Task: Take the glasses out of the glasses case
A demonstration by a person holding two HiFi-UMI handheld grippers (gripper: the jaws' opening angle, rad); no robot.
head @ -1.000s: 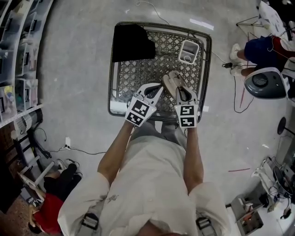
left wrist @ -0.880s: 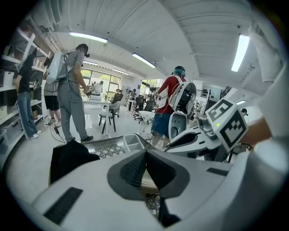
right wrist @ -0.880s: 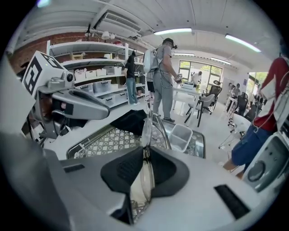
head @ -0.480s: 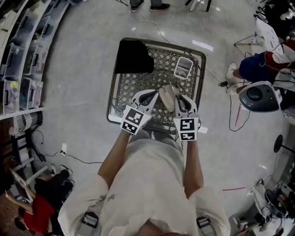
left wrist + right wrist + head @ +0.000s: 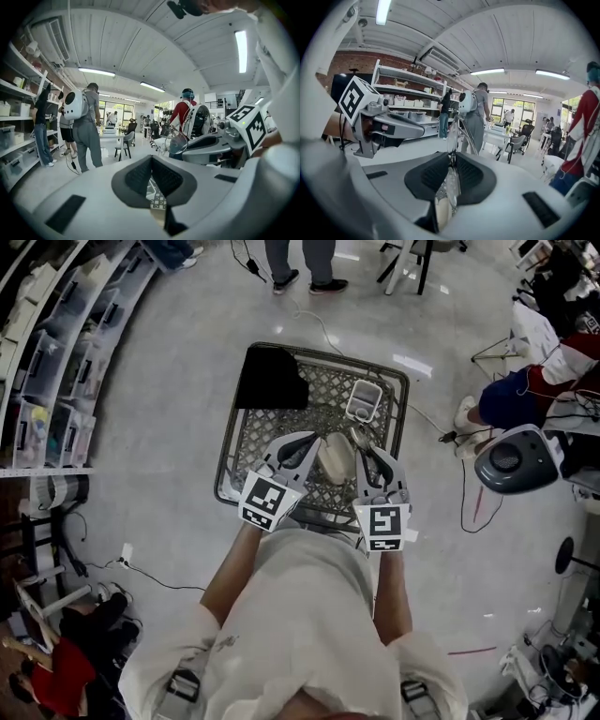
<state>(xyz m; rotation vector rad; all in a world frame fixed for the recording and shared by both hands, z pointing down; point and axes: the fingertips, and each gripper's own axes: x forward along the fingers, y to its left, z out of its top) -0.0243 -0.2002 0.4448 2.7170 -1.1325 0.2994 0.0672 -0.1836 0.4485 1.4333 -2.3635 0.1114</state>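
The beige glasses case (image 5: 335,458) hangs above the mesh table (image 5: 246,439), between my two grippers. The left gripper (image 5: 314,441) has its jaws shut, and its tips meet the case's upper left edge; the grip itself is hard to see. In the left gripper view the left gripper (image 5: 151,161) shows closed pads with a beige sliver below them. The right gripper (image 5: 360,439) is shut on the clear-lensed glasses (image 5: 452,136), whose lens stands upright between the pads of the right gripper (image 5: 453,165). The same glasses lens (image 5: 178,140) shows in the left gripper view. The case (image 5: 441,212) lies just under the right jaws.
On the mesh table lie a black object (image 5: 272,379) at the far left corner and a small white container (image 5: 364,399) at the far right. Shelves (image 5: 47,352) line the left. People stand beyond the table (image 5: 302,261), and a grey round device (image 5: 511,460) sits at the right.
Both grippers have risen together, carrying the case and the glasses up off the table. The table now looks smaller and farther below them.
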